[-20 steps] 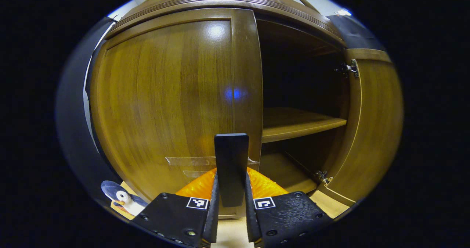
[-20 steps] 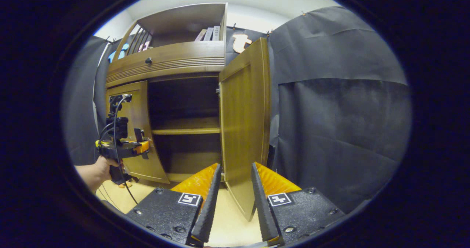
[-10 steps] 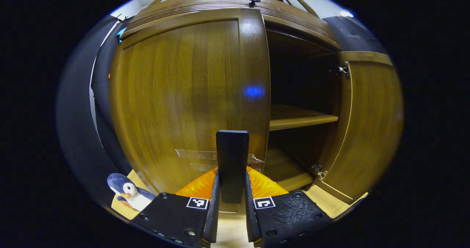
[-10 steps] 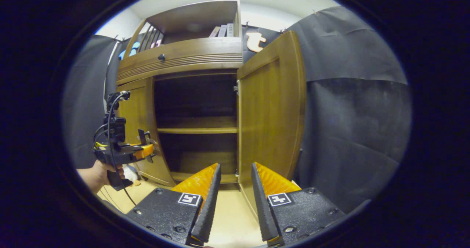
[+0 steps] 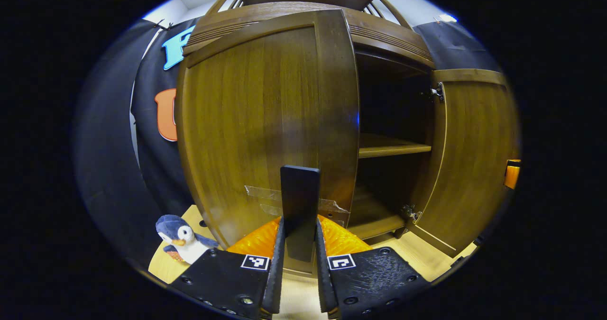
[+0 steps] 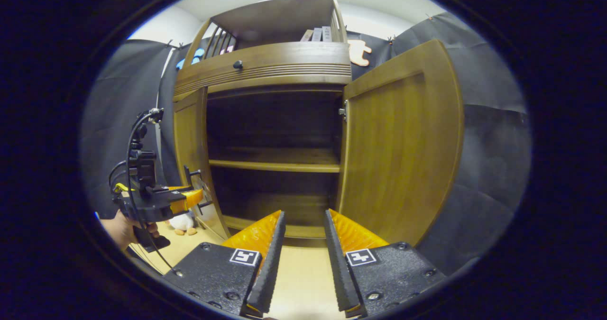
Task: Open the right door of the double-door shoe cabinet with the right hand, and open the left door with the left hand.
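Observation:
In the left gripper view, the brown left door [image 5: 265, 121] stands partly swung out. Its dark upright handle [image 5: 299, 201] is clamped between the fingers of my left gripper [image 5: 299, 221]. The right door [image 5: 474, 159] stands wide open beside the dark cabinet interior. In the right gripper view, my right gripper [image 6: 304, 213] is open and holds nothing, well back from the right door [image 6: 403, 154]. A hand holds the left gripper [image 6: 197, 197] at the left door [image 6: 189, 140].
Inside the cabinet is one wooden shelf [image 6: 275, 164]. Above the doors runs a drawer with a dark knob [image 6: 238, 64], and books [image 6: 317, 33] stand in the top shelf. A penguin plush [image 5: 182, 237] sits on the light floor [image 6: 303, 277] left of the cabinet.
The left door has swung farther out with my left gripper on its handle. My right gripper has let the right door's edge go and turned to face the cabinet.

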Tool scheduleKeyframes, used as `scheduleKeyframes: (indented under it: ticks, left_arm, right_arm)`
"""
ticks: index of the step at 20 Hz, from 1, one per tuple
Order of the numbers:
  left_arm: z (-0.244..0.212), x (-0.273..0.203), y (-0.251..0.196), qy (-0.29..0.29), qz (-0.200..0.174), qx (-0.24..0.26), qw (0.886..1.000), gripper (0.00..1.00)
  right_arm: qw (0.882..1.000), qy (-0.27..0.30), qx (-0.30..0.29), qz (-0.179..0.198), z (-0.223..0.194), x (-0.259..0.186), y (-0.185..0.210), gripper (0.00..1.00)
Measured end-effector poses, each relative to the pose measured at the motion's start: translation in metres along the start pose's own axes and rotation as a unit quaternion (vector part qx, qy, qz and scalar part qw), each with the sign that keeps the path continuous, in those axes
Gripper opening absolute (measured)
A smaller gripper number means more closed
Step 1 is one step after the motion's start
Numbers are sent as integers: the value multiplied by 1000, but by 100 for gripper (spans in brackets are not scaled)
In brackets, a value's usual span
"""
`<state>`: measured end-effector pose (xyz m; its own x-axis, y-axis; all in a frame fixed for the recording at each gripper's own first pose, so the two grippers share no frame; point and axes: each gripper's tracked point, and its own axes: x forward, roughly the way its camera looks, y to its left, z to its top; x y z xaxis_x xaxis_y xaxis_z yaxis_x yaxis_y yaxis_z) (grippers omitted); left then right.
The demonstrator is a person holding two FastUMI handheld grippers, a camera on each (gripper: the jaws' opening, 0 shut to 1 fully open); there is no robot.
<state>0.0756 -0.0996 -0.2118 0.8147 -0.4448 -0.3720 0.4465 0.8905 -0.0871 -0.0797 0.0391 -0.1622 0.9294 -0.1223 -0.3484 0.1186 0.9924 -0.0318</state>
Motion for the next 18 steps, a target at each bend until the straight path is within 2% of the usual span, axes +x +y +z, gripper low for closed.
scheduleKeyframes:
  ticks: [4, 5, 6, 7, 8, 9, 18]
  left_arm:
    - [-3, -17, 16, -2, 22, -9, 1000, 29]
    - [-3, -19, 18, -5, 23, -19, 1000, 29]
    - [-5, -21, 18, 2, 22, -26, 999, 22]
    - [-5, -21, 16, 2, 21, -30, 999, 29]
    - [-5, -21, 18, 3, 24, -27, 999, 30]
    - [-3, -22, 19, 0, 27, -25, 999, 30]
    - [-9, -38, 31, -6, 59, -55, 997, 29]
  right_arm:
    - [1000, 6, -8, 19, -5, 3, 14, 53]
    - [1000, 9, -9, 23, -7, 5, 17, 55]
    - [999, 12, -8, 28, -8, 8, 21, 55]
    - [999, 18, -7, 36, -10, 11, 27, 53]
    - [999, 20, -7, 41, -10, 12, 30, 54]
    - [999, 20, -8, 40, -10, 15, 30, 56]
    - [998, 31, -4, 45, -16, 27, 38, 57]
